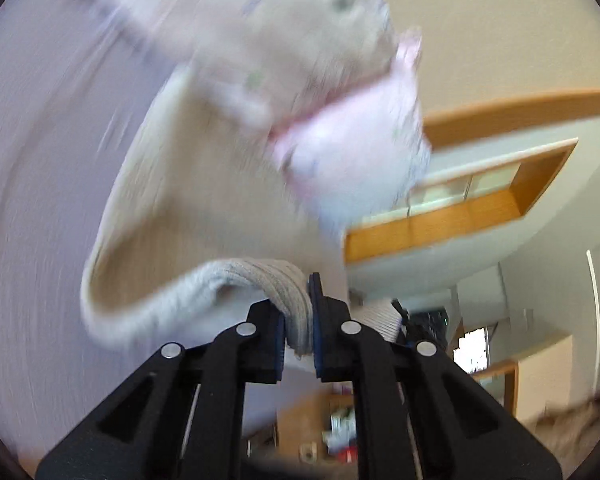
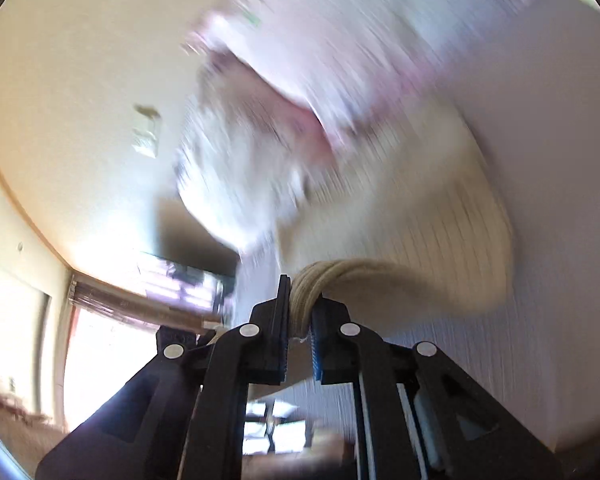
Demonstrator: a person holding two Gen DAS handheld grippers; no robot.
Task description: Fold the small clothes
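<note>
Between the two grippers, a small cream garment [image 1: 204,184] hangs stretched and heavily blurred. Left gripper [image 1: 298,328]: fingers clamped on the ribbed hem at one corner. Right gripper [image 2: 300,320]: fingers clamped on a bunched ribbed edge of the same piece. A pink-trimmed part [image 1: 352,152], possibly a neckline, sits farther out. Wooden-framed opening [image 1: 480,200] behind.

My left camera looks out along my left gripper [image 1: 298,320], tilted toward walls and a wooden window frame [image 1: 460,208]. My right camera looks along my right gripper [image 2: 300,320], toward ceiling and bright windows [image 2: 108,344]. Both sit very close to the same blurred pale garment [image 1: 228,168].
</note>
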